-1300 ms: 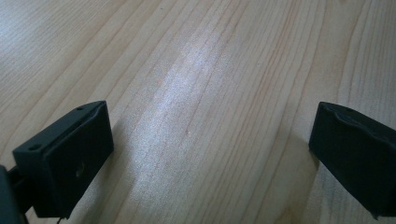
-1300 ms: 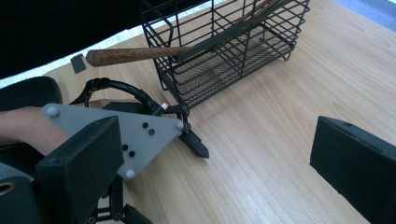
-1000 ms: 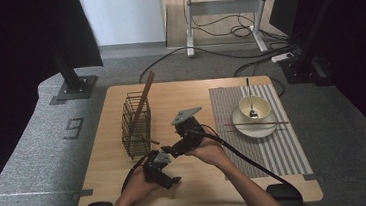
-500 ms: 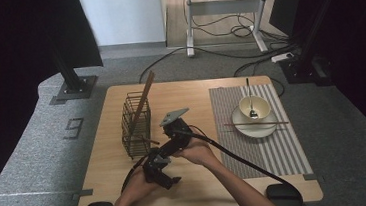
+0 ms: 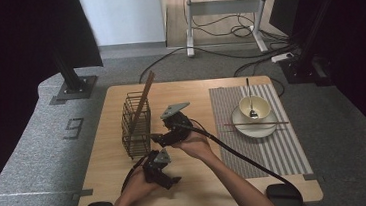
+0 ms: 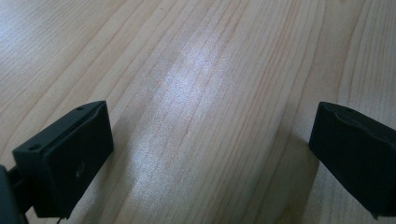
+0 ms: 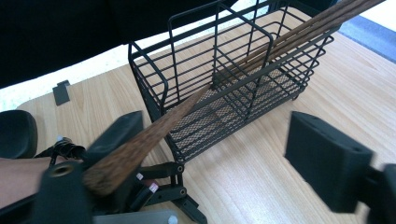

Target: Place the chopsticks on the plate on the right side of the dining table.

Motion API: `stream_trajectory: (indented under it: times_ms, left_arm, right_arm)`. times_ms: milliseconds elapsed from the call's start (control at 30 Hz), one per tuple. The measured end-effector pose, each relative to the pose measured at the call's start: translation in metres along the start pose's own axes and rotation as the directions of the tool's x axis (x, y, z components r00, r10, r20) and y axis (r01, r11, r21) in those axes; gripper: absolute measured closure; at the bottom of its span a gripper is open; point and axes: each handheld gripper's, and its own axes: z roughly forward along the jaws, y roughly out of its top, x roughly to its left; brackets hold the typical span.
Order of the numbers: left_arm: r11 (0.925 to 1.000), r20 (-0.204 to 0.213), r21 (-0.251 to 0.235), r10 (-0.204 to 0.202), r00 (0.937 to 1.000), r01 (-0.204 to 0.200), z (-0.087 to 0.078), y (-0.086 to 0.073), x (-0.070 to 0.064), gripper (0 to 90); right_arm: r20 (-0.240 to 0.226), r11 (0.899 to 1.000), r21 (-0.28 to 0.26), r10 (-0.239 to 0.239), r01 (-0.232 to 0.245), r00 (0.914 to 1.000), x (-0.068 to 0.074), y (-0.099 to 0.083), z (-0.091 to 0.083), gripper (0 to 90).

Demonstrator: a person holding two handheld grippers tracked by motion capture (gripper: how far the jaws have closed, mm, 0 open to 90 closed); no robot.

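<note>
A black wire basket (image 5: 135, 126) (image 7: 243, 79) stands on the left half of the wooden table (image 5: 198, 182). Brown chopsticks (image 5: 143, 102) lean in it, tops pointing back and right. My right gripper (image 5: 155, 137) (image 7: 219, 149) is just right of the basket and faces it, open with its jaws wide apart. In the right gripper view one brown stick (image 7: 187, 109) runs from the basket down to beside my left-hand jaw, with nothing clamping it. My left gripper (image 5: 163, 175) (image 6: 210, 154) is open low over bare wood near the front.
A striped placemat (image 5: 275, 150) lies on the right. It carries a plate (image 5: 256, 130) with a cream bowl (image 5: 257, 109) and a spoon (image 5: 250, 99) in it. A chopstick (image 5: 255, 123) lies across the plate. Cables trail off the front edge.
My right gripper has moved left, from the middle of the table to right beside the basket. The left gripper has stayed in place.
</note>
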Motion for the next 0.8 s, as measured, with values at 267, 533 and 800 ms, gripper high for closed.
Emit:
stream_trajectory:
  times_ms: [267, 533, 800]
  left_arm:
    - [1.0000, -0.001, -0.004, -0.003, 1.0000, 0.003, 0.0003, 0.0000, -0.0004, 0.0]
    - [1.0000, -0.004, 0.000, 0.003, 1.0000, -0.003, 0.0001, 0.0000, 0.0000, 0.0]
    - [1.0000, -0.004, -0.001, 0.001, 1.0000, -0.001, 0.0001, 0.0000, -0.0001, 0.0]
  right_arm:
    - [-0.008, 0.999, -0.011, -0.033, 0.033, 0.9994, 0.0028, 0.0007, 0.0079, 51.4]
    - [-0.014, 0.997, -0.057, -0.050, 0.049, 0.9986, 0.0010, 0.0024, 0.0068, 72.1]
    - [-0.012, 0.997, -0.063, -0.047, 0.046, 0.9988, -0.0021, 0.0033, 0.0064, 81.2]
